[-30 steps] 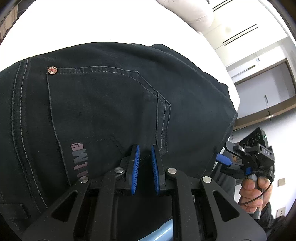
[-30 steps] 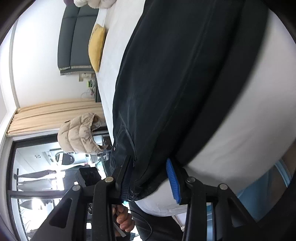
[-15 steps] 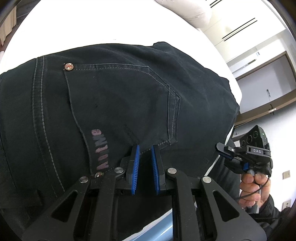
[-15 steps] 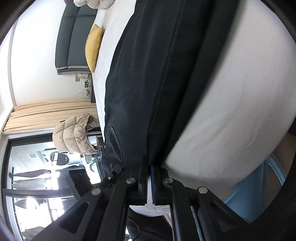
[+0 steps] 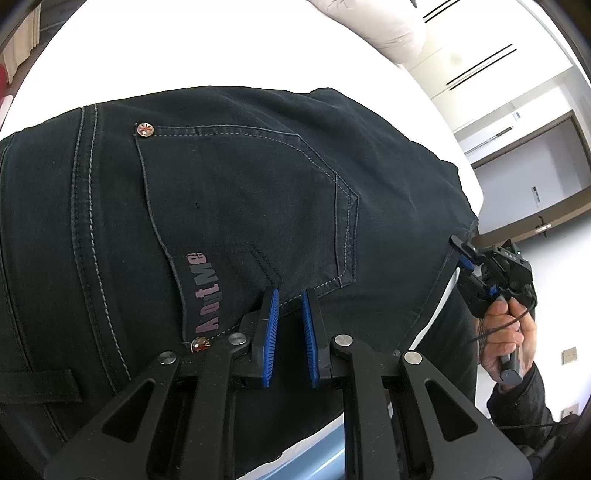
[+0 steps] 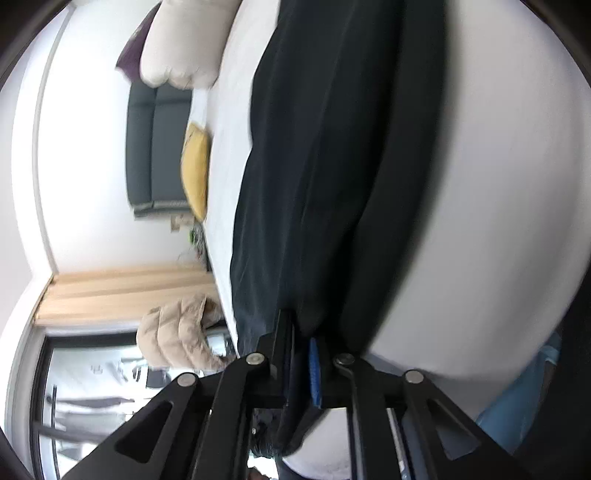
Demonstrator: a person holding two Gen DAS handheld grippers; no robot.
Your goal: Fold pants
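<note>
Dark navy jeans (image 5: 240, 206) lie on a white bed, back pocket and a pink logo facing up. My left gripper (image 5: 289, 295) hovers over the waist area by the pocket corner, its blue pads a narrow gap apart with no cloth between them. My right gripper (image 6: 301, 343) is shut on the edge of the jeans (image 6: 332, 166), which stretch away from it along the bed. The right gripper also shows in the left wrist view (image 5: 466, 258), held by a hand at the jeans' right edge.
The white bed (image 5: 184, 48) carries a white pillow (image 5: 373, 26) at its far end. In the right wrist view a yellow cushion (image 6: 195, 170) leans by a grey sofa (image 6: 155, 147), and a beige puffer jacket (image 6: 177, 339) hangs near the window.
My right gripper closed on the jeans' edge and has pulled it, the view swinging. My left gripper slid slightly along the waist, its gap unchanged.
</note>
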